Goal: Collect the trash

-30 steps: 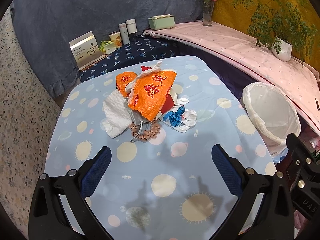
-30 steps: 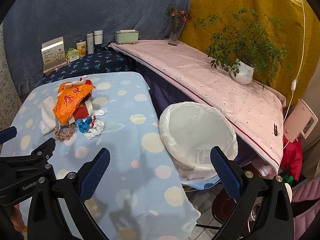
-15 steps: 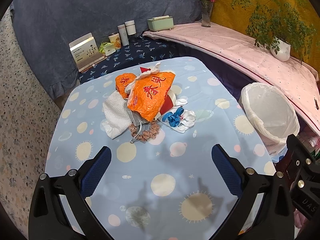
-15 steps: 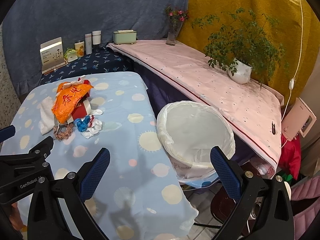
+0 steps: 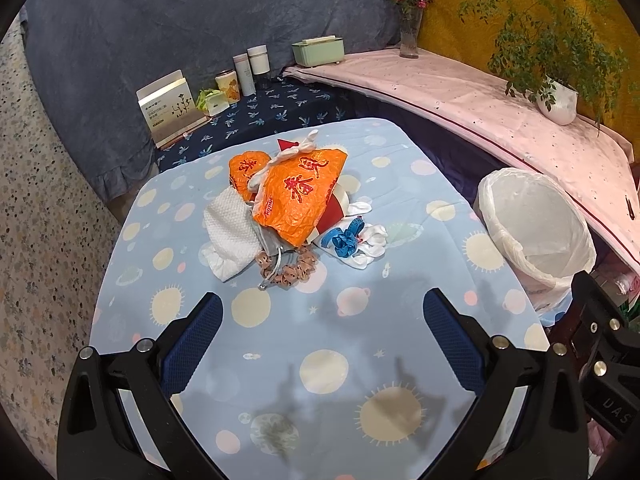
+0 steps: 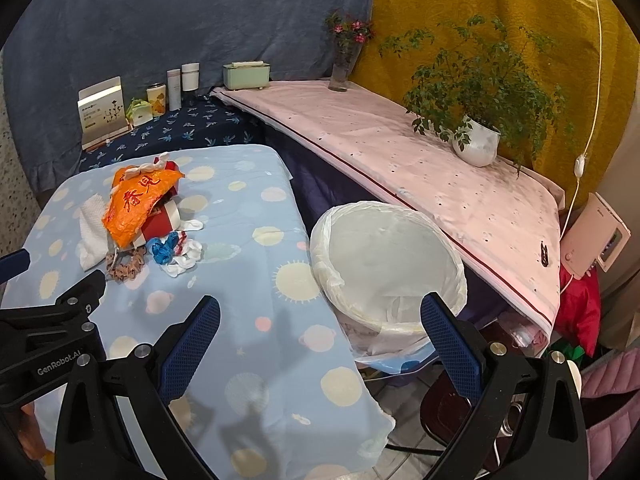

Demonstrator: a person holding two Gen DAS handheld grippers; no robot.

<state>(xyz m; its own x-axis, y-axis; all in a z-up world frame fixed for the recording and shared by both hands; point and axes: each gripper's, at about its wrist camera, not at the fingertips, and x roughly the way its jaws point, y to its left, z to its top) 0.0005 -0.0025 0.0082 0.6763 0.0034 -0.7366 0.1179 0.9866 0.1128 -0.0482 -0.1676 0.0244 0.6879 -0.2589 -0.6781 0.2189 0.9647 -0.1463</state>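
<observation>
A pile of trash lies mid-table: an orange plastic bag (image 5: 298, 196) (image 6: 138, 204) over a red and white box (image 6: 160, 220), a white paper towel (image 5: 230, 236), a brown scrunchie (image 5: 290, 270), a blue ribbon (image 5: 344, 238) and white scraps (image 5: 370, 246). A bin lined with a white bag (image 5: 534, 224) (image 6: 386, 264) stands off the table's right edge. My left gripper (image 5: 320, 332) is open and empty, above the table short of the pile. My right gripper (image 6: 320, 336) is open and empty, above the table's right edge beside the bin.
The table has a light blue cloth (image 5: 320, 380). Behind it a dark blue shelf holds a card box (image 5: 170, 106), cans and bottles (image 5: 250, 70). A pink-covered ledge (image 6: 400, 160) on the right carries a potted plant (image 6: 476, 144), a flower vase and a green box.
Both grippers have drifted slightly back and up, so the pile and the bin appear a little farther away. Both stay open and nothing has been taken hold of.
</observation>
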